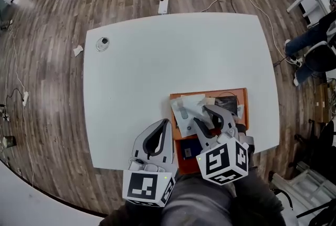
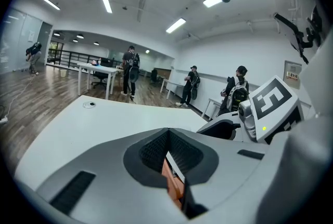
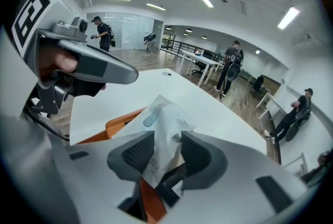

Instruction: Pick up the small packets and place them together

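Two grippers are in my hands, both low over the near edge of the white table (image 1: 157, 62). My right gripper (image 1: 201, 115) points steeply down into the orange tray (image 1: 231, 92), which sits at the table's near right side. In the right gripper view its jaws (image 3: 166, 137) stand partly apart, and a small translucent white packet (image 3: 161, 114) rises crumpled through the gap between them. The film brushes both ribbed pads, but I see no firm pinch on it. From the head view that packet (image 1: 190, 107) lies in the left part of the tray, just beyond my right fingertips. A dark packet (image 1: 226, 104) lies near it, further right in the same tray, with more pale wrappers at the tray's right end that I cannot make out singly. My left gripper (image 1: 167, 122) hangs just left of the tray, over bare table, and it holds nothing. In the left gripper view its jaws (image 2: 167, 132) meet at the tips, and through the hollow behind them shows only a strip of orange tray edge. The far half of the table is bare except for a small round disc (image 1: 102, 43) near its far left corner. On the wooden floor beyond lies a white power strip (image 1: 163, 6) with its cable. Several people stand among desks in the background of both gripper views.
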`<action>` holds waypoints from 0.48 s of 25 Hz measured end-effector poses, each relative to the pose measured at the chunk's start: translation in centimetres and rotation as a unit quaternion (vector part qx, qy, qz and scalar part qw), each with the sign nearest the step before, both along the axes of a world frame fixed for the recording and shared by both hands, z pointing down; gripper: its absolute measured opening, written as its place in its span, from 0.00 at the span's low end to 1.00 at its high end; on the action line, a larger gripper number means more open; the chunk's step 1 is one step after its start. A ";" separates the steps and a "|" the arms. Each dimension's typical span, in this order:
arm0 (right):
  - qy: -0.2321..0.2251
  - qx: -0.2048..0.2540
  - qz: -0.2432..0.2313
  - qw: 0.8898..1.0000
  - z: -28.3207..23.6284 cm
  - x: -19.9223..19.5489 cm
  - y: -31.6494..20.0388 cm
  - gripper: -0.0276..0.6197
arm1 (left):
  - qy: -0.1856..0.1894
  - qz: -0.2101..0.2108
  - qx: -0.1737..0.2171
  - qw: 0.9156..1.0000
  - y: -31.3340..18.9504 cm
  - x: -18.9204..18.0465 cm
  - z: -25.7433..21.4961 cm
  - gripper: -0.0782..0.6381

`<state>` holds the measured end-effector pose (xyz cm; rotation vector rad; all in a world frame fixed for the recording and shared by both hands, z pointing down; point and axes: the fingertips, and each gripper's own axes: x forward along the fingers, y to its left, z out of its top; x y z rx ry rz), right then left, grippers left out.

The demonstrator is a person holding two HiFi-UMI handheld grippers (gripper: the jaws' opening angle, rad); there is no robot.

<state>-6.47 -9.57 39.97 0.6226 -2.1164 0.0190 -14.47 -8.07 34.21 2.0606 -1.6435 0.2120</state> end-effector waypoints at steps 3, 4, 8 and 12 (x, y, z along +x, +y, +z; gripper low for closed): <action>-0.008 0.007 0.008 1.000 -0.4 -0.2 -0.5 0.29 | 0.001 0.004 -0.001 1.000 -0.5 -0.1 0.2 0.10; -0.014 0.014 0.013 1.000 -0.7 0.0 -0.7 0.31 | 0.001 0.006 -0.001 1.000 -0.5 0.1 0.2 0.10; -0.035 0.040 0.029 0.998 -2.0 0.7 -1.1 0.39 | -0.001 0.016 -0.001 1.000 -0.2 0.9 0.3 0.10; -0.044 0.063 0.042 0.996 -3.1 1.6 -0.3 0.39 | -0.009 0.022 0.007 1.000 0.5 1.6 -0.3 0.10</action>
